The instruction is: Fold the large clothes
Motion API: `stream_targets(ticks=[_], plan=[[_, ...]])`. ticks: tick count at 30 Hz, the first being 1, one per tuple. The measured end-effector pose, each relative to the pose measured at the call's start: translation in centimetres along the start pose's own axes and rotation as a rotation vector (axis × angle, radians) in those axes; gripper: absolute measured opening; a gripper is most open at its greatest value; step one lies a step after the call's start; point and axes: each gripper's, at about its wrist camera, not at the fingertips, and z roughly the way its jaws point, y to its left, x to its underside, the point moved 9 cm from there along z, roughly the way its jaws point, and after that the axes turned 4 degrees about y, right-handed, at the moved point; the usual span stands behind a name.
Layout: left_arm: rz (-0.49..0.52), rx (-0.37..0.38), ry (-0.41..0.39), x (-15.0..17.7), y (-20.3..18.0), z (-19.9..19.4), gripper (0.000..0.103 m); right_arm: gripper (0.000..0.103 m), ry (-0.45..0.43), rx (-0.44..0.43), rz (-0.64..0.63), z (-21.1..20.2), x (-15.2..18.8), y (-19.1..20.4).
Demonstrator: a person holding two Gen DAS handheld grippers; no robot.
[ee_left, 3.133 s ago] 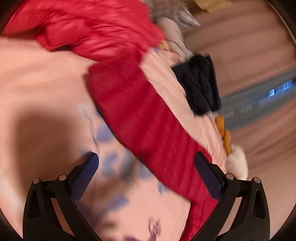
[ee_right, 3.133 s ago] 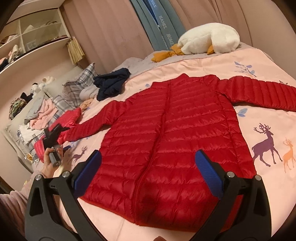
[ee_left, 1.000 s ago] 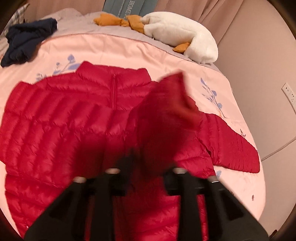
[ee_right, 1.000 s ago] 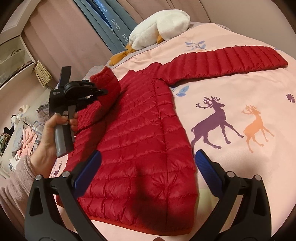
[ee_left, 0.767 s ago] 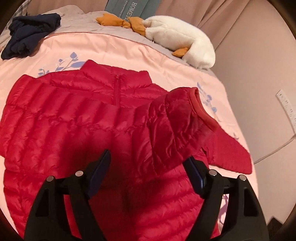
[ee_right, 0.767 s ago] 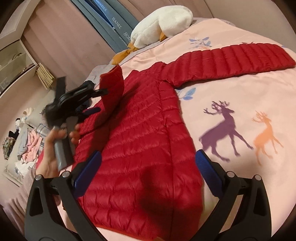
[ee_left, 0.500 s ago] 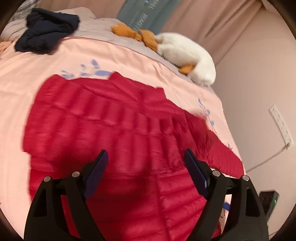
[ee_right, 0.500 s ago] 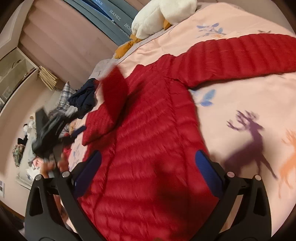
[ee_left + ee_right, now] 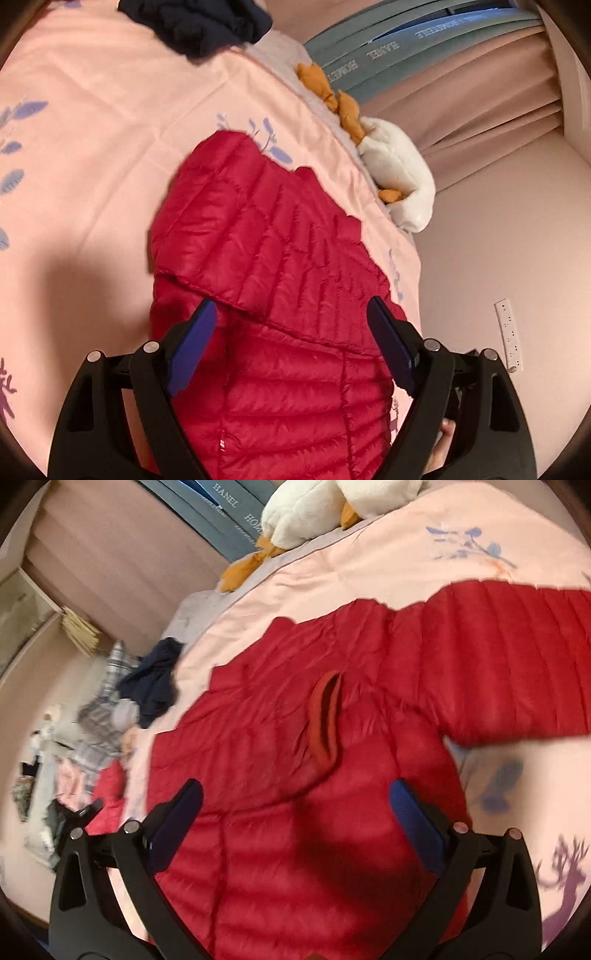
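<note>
A red down jacket (image 9: 280, 295) lies flat, front up, on the pink bed cover (image 9: 92, 147). One sleeve is folded over the chest, its cuff (image 9: 327, 720) lying open on the body. The other sleeve (image 9: 517, 657) stretches out to the right in the right wrist view. My left gripper (image 9: 291, 343) hovers over the jacket's side, open, with nothing between its blue pads. Over the jacket's lower body my right gripper (image 9: 295, 827) is also open and empty.
A white goose plush (image 9: 399, 184) and a navy garment (image 9: 207, 26) lie at the bed's far edge. More clothes are heaped beside the bed (image 9: 74, 738). A socket strip (image 9: 509, 332) is on the wall. Curtains (image 9: 110, 554) hang behind the bed.
The left gripper carried the sleeve over the jacket, opened and let it drop onto the chest, then drew back to the side. The right gripper moved closer over the jacket.
</note>
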Motion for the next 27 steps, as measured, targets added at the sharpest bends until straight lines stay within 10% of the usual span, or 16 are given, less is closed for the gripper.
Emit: stream_targets(ticks=[6, 12, 15, 27], plan=[[-0.061, -0.054, 0.025, -0.3, 2.6, 3.7, 0.084, 0.078, 0.003, 0.106, -0.063, 2.3, -1.0, -0.1], [-0.124, -0.068, -0.123, -3.8, 3.7, 3.7, 0.062, 0.016, 0.018, 0.218, -0.159, 4.5, -1.6, 0.4], [-0.102, -0.113, -0.161, -4.8, 3.9, 3.2, 0.043, 0.014, -0.075, 0.215, -0.204, 2.8, -2.9, 2.0], [0.068, -0.299, -0.049, -3.1, 4.8, 3.2, 0.048, 0.028, -0.019, 0.321, -0.281, 3.0, -2.0, 0.6]])
